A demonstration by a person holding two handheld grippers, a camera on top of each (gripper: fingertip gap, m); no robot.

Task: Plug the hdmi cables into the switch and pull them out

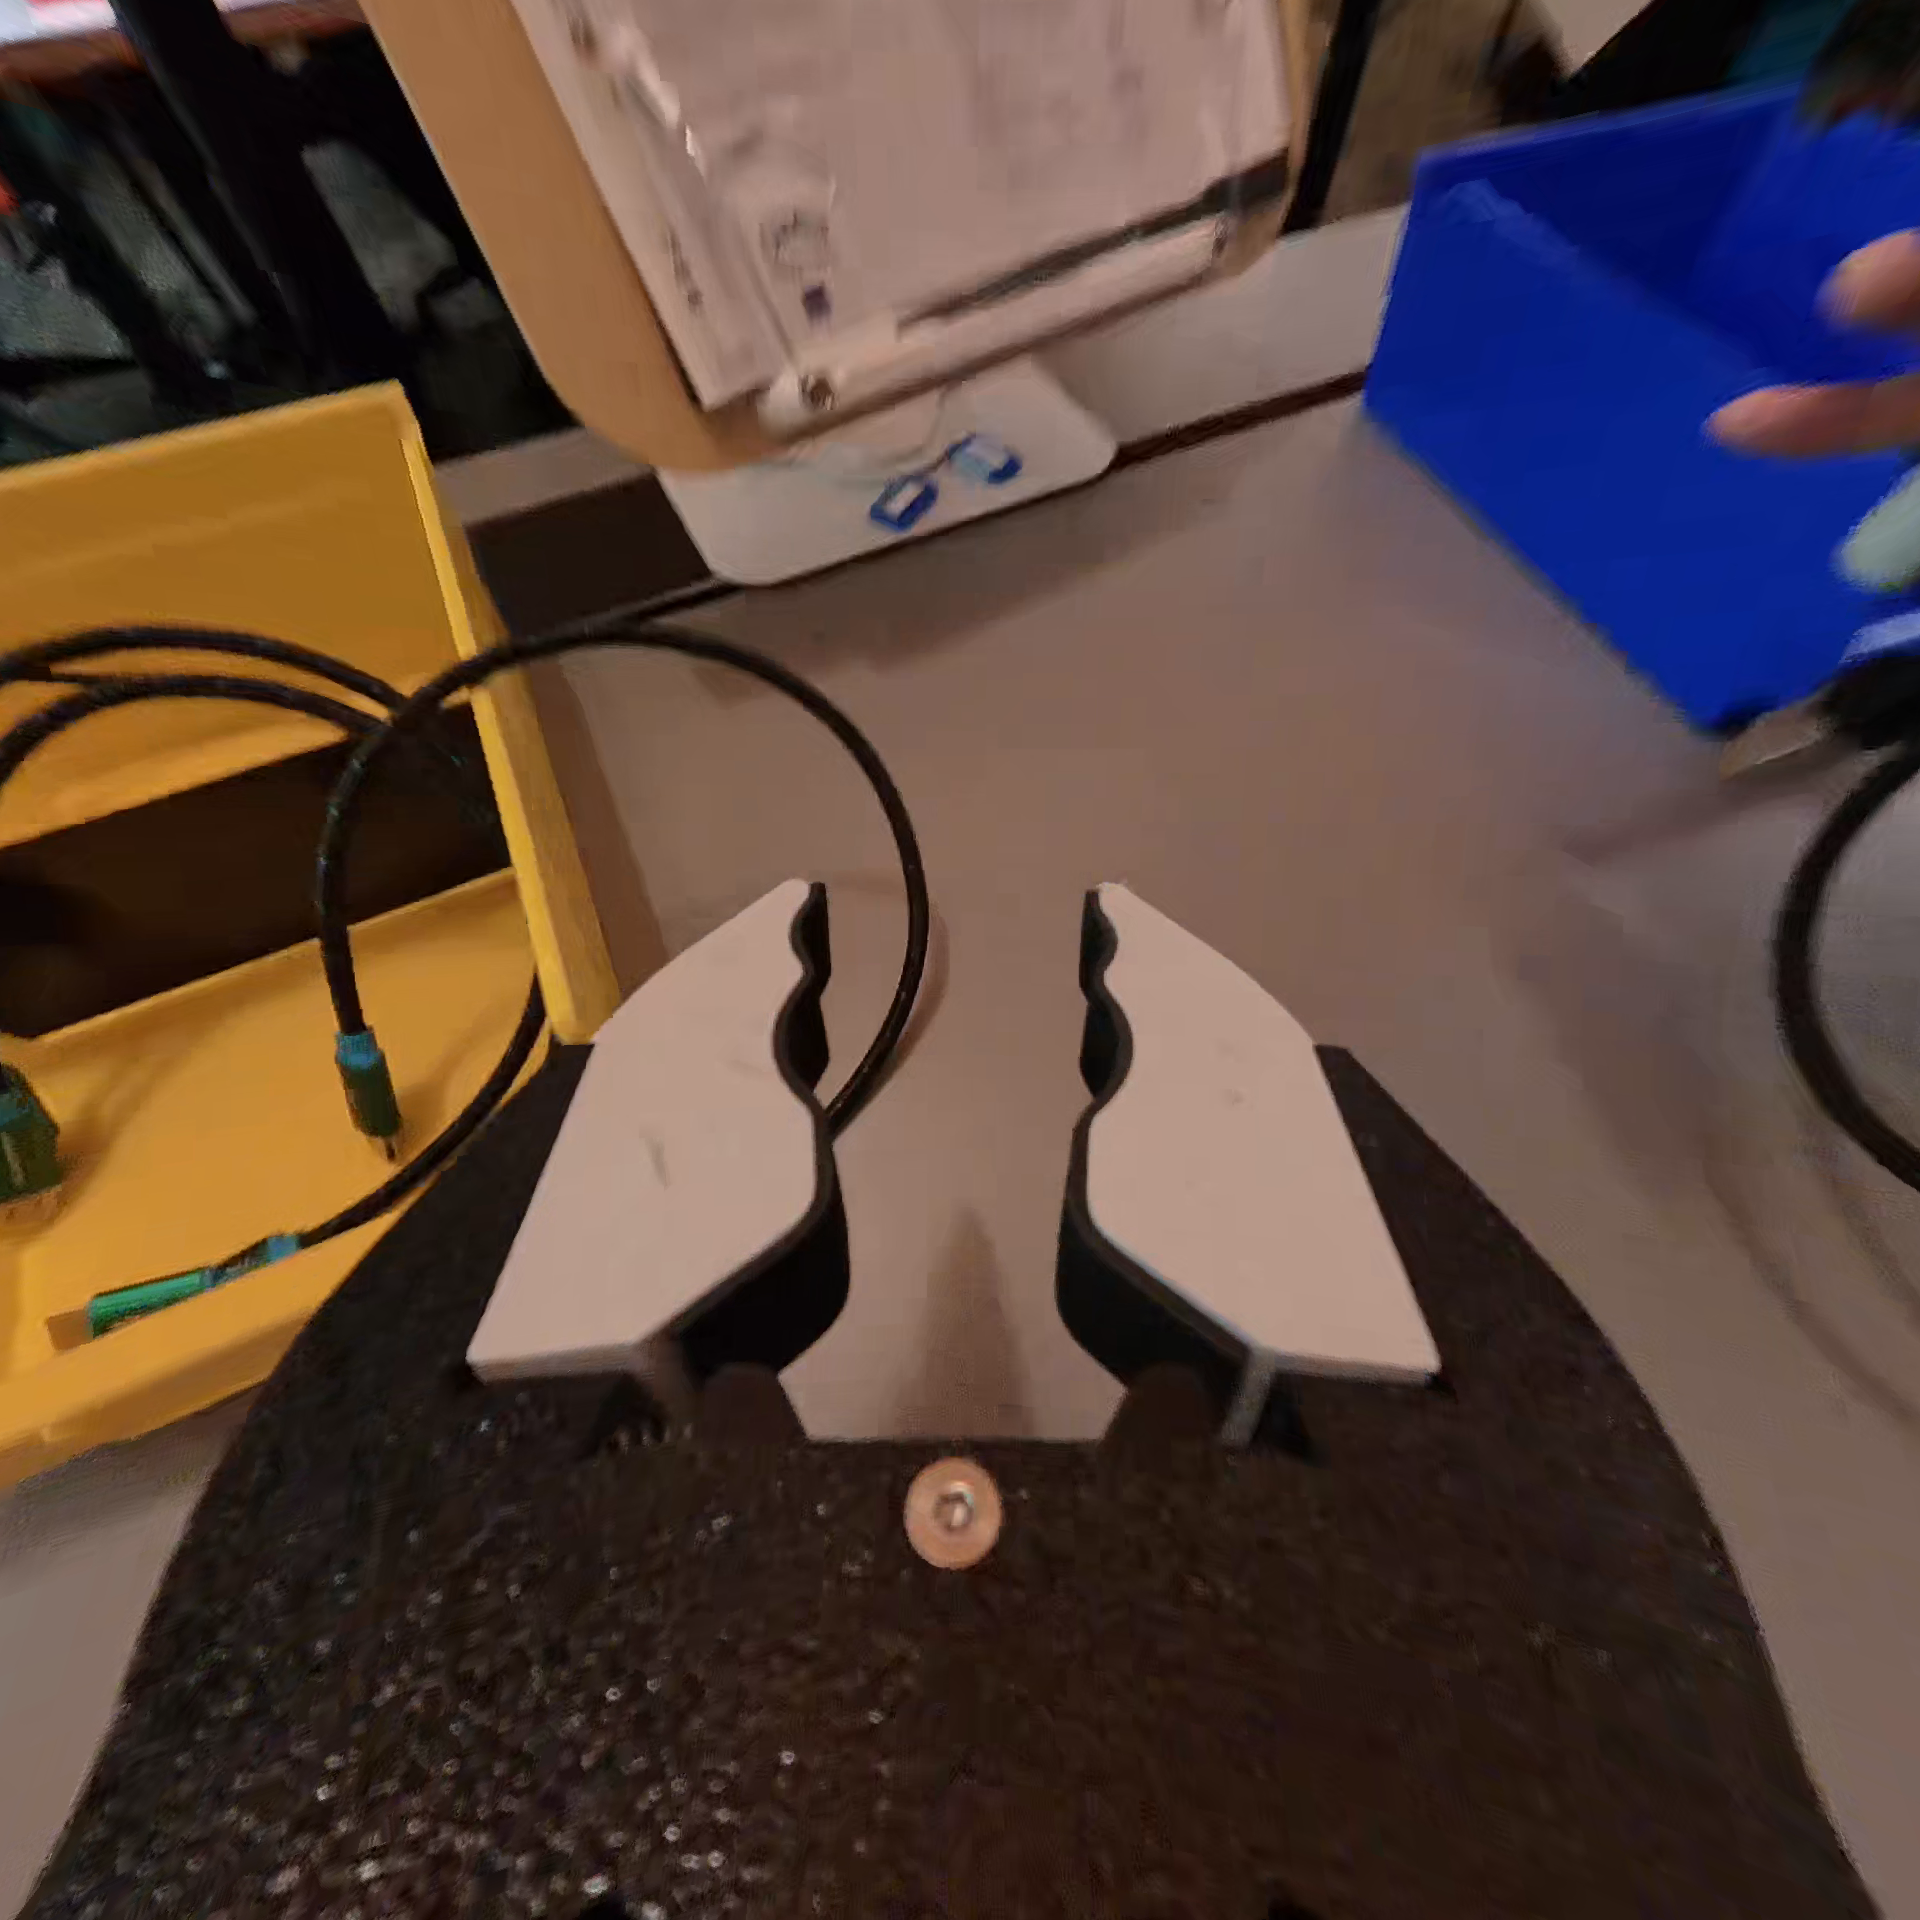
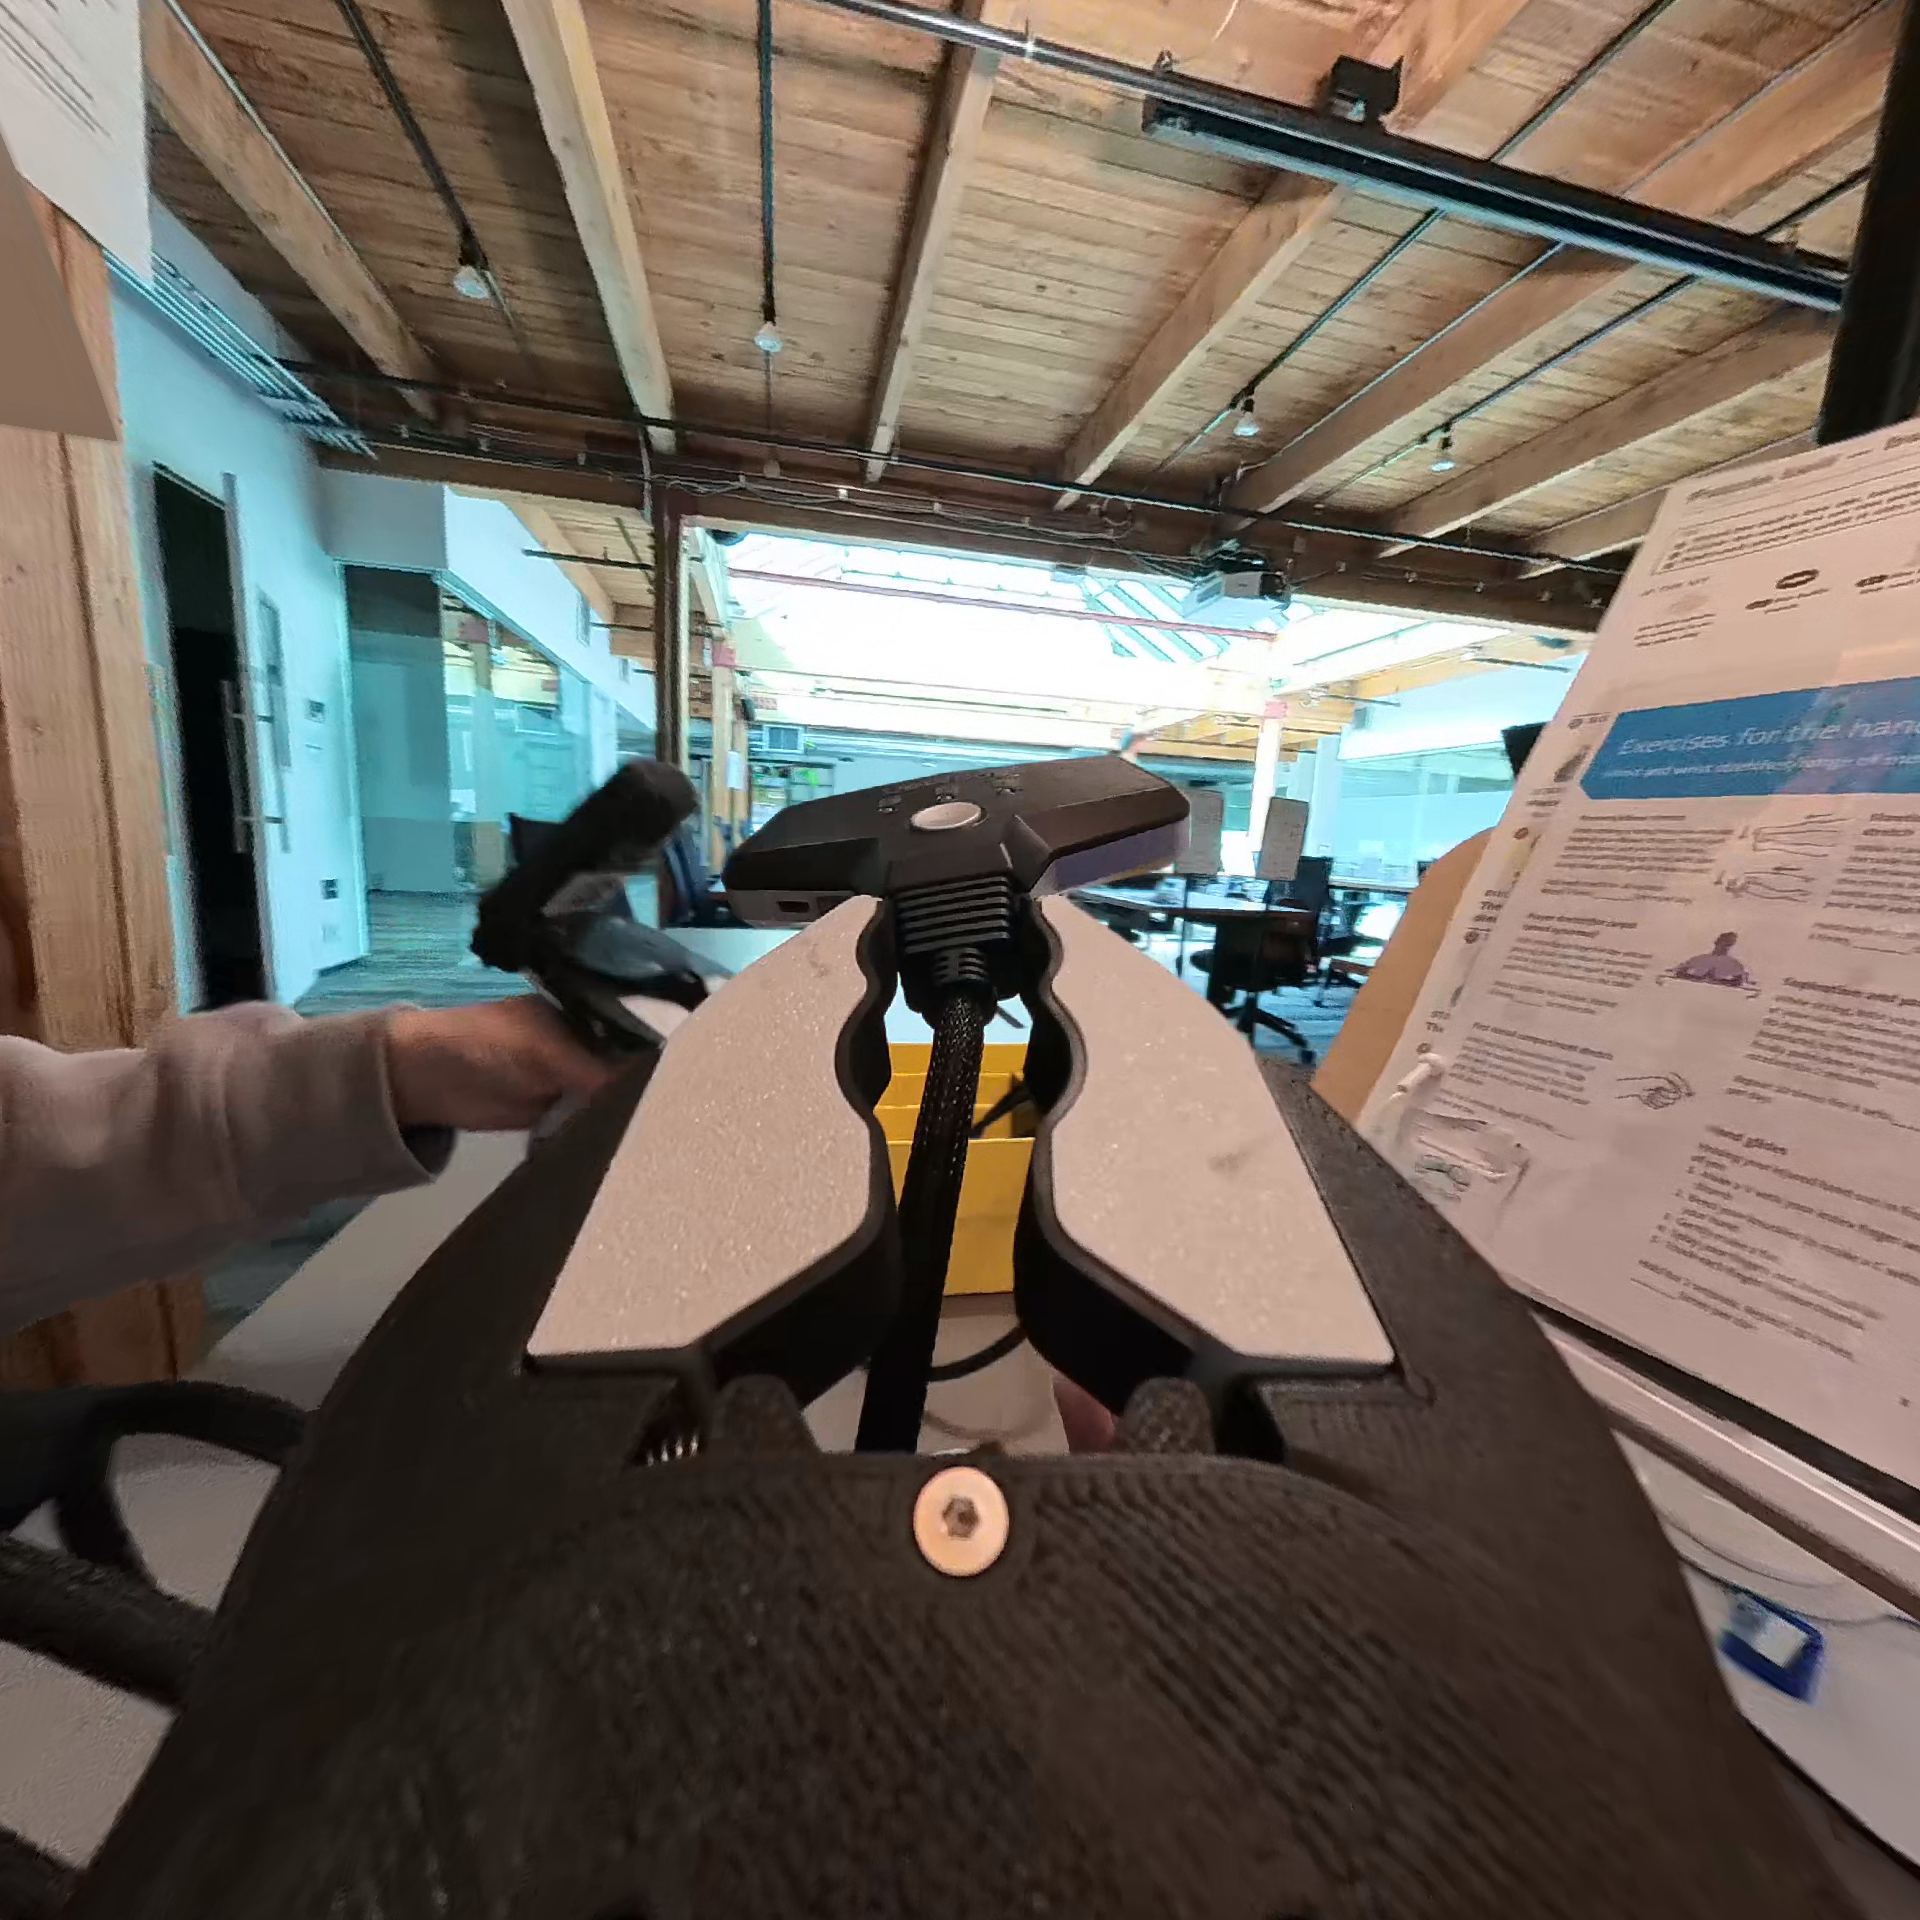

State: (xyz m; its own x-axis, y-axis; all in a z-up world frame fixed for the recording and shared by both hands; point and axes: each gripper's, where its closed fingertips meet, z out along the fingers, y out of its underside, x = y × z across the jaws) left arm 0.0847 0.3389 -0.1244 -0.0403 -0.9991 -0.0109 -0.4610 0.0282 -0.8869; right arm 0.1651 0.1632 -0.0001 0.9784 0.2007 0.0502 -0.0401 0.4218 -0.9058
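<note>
Right gripper (image 2: 956,935) clamped on HDMI switch (image 2: 956,831) pigtail, raised | left gripper (image 1: 956,904) jaws apart, empty | HDMI cables (image 1: 364,1081) in yellow bin (image 1: 239,520), none plugged yet

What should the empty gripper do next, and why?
Probably the left gripper should swing toward the yellow bin and close on a green-ended HDMI plug. It is open and holds nothing, while the right gripper already pinches the HDMI switch by its ribbed cable collar, lifted up. No cable looks plugged into it yet.
</note>
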